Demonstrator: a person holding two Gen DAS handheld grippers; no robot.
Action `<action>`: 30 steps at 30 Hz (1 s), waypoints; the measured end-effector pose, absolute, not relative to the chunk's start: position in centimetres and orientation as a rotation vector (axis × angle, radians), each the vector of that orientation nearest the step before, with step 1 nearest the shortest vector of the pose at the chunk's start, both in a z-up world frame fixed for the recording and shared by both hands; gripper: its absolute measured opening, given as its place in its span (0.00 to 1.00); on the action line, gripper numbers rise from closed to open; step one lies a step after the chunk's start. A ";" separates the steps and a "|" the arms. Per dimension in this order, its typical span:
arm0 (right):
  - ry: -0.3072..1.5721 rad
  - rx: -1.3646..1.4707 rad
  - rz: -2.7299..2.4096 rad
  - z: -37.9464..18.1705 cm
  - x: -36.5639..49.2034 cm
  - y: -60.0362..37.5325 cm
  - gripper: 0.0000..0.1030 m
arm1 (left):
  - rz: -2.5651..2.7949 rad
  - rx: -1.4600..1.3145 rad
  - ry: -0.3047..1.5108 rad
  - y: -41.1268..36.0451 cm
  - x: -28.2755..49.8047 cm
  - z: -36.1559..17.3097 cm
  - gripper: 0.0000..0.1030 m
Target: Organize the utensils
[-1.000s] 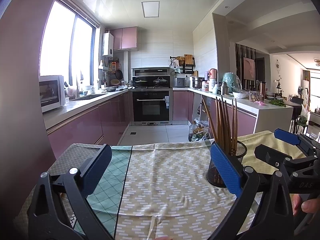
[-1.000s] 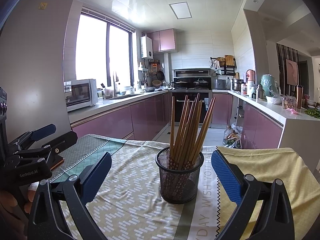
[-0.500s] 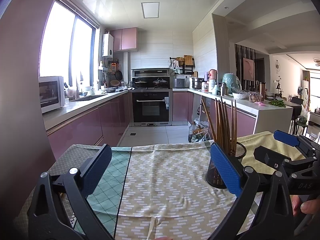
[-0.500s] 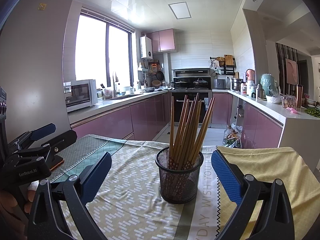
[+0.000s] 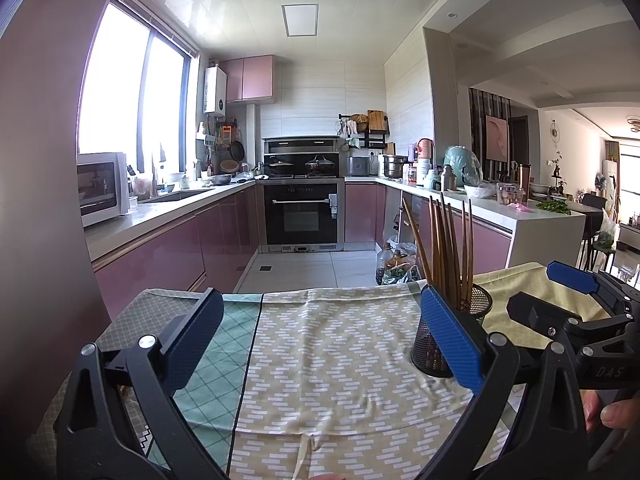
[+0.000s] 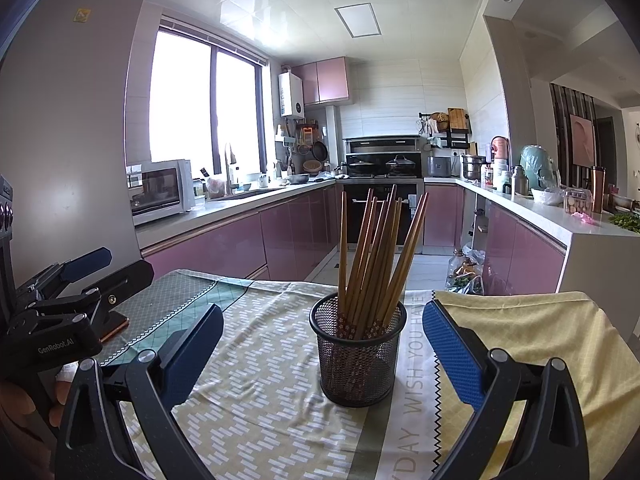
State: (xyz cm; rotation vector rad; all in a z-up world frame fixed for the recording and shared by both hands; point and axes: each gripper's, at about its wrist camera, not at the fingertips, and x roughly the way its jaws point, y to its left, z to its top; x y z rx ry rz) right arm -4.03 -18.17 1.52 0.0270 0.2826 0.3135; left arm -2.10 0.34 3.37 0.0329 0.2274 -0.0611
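A pink-cabinet kitchen lies behind the cloth-covered tabletop (image 6: 280, 400). On it the black wire-mesh cup (image 6: 357, 354) stands upright, holding the bundle of brown wooden chopsticks (image 6: 376, 256), directly ahead of the right tool (image 6: 320, 344), whose blue pads are spread wide and hold nothing. The left tool (image 5: 320, 340) is likewise spread and empty, with the cup off to its right. No loose utensil shows, so the sorting looks finished or unstarted. Any next grasp needs centring first. The tabletop's far edge lies just beyond the cup; bare cloth around leaves room.
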 end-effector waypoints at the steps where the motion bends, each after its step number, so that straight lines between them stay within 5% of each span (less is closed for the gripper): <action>1: 0.284 0.027 0.314 1.5 -4.0 -18.1 0.94 | -0.061 0.033 0.228 0.3 -2.1 3.4 0.94; 30: 0.280 0.034 0.308 1.3 -4.1 -18.1 0.94 | -0.063 0.033 0.226 0.3 -2.1 3.4 0.94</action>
